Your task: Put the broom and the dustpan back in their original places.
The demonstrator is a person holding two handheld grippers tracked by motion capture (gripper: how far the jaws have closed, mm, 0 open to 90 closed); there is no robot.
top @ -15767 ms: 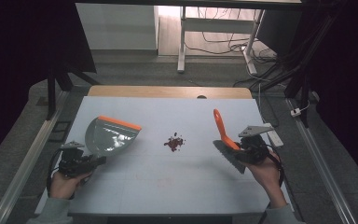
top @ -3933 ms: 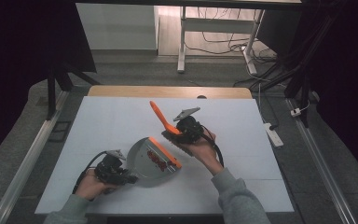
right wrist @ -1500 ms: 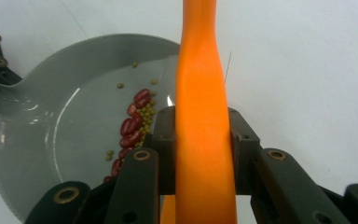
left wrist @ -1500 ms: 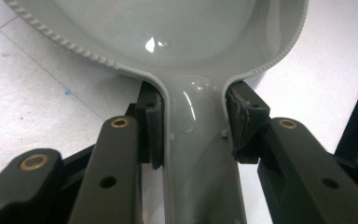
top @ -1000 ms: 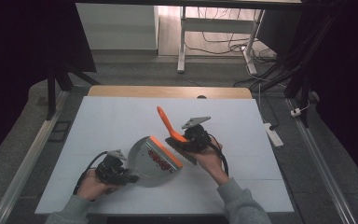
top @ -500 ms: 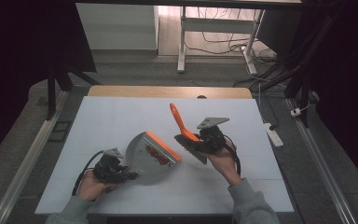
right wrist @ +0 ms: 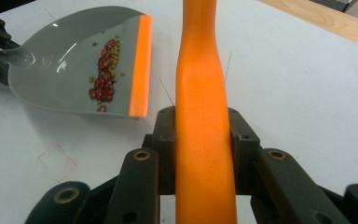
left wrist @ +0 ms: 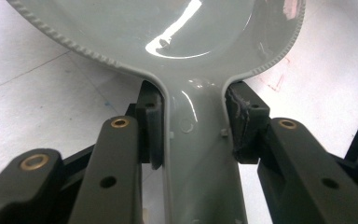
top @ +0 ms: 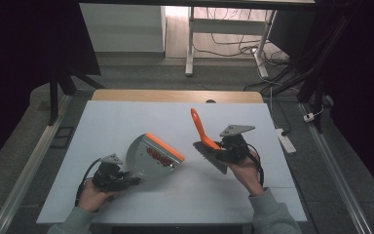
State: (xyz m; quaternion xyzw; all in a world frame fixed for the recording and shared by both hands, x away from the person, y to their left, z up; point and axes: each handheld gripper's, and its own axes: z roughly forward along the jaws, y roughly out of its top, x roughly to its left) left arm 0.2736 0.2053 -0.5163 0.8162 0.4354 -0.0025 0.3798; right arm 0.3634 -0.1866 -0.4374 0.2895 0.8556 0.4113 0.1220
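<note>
We are clamping the left gripper (left wrist: 193, 149) on the grey dustpan (top: 152, 157) handle, lower left of the worktop (top: 126, 122), handle running between the jaws. We are gripping the orange brush (right wrist: 203, 116) handle with the right gripper (right wrist: 203, 149), centre right; beans (right wrist: 103, 70) are lying in the pan.

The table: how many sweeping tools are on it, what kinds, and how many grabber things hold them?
Dustpan, grey with an orange lip, beans inside: 1
Brush with an orange handle: 1
Grippers, the left gripper on the dustpan's handle and the right gripper on the brush: 2
Total: 4
</note>
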